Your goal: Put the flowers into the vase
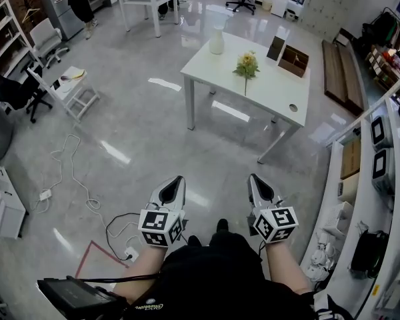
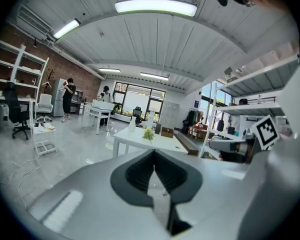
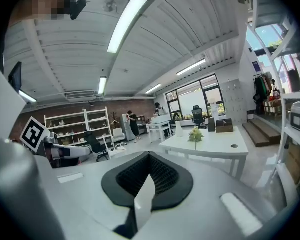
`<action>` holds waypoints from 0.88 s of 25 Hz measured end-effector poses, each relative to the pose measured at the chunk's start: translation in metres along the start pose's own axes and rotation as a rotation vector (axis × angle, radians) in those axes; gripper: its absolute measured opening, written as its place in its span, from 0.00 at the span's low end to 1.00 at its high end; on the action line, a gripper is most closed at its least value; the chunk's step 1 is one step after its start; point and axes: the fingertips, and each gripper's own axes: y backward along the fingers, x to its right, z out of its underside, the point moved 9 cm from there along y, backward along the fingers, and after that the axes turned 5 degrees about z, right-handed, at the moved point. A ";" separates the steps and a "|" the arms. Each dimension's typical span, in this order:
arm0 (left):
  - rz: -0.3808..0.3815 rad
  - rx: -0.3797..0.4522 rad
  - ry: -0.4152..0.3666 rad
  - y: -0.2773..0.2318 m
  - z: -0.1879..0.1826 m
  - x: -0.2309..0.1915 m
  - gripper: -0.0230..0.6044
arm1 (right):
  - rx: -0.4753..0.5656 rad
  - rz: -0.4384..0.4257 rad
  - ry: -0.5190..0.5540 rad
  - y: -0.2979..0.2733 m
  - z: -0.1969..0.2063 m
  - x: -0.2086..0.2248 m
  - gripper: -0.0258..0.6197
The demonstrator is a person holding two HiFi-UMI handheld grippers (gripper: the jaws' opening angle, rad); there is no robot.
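- Left gripper (image 1: 179,179): held low in front of the body and aimed across the floor at the table (image 1: 280,89). The jaws are pressed together with nothing between them, as the left gripper view (image 2: 154,152) confirms. No object is near enough to be gripped, so a shut, empty carry is to be expected.
- Right gripper (image 1: 253,177): held beside the left one and pointed the same way. The jaws are likewise shut on nothing, as seen in its own view (image 3: 149,154). Both grippers are well apart from the table.
- Flowers (image 1: 246,65): seen on the tabletop near its middle, outside the vase, with the stem directed toward the near edge. Whether they lie flat cannot be settled at this range. The stem end is thus presented to a gripper coming from this side.
- Vase (image 1: 217,41): white, upright, set at the far corner of the table, near the flowers but not touching them. Its mouth faces up, as is needed for a stem to be lowered in.
- Box (image 1: 293,60): placed at the far right of the tabletop, clear of the likely path between flowers and vase.
- Stage, as judged: the task proper is not yet begun. The table must first be approached and a pair of jaws opened before the stem can be pinched.
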 end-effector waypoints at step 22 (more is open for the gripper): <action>-0.087 0.051 -0.020 -0.247 -0.099 -0.056 0.05 | 0.007 -0.148 0.058 -0.241 -0.096 0.142 0.04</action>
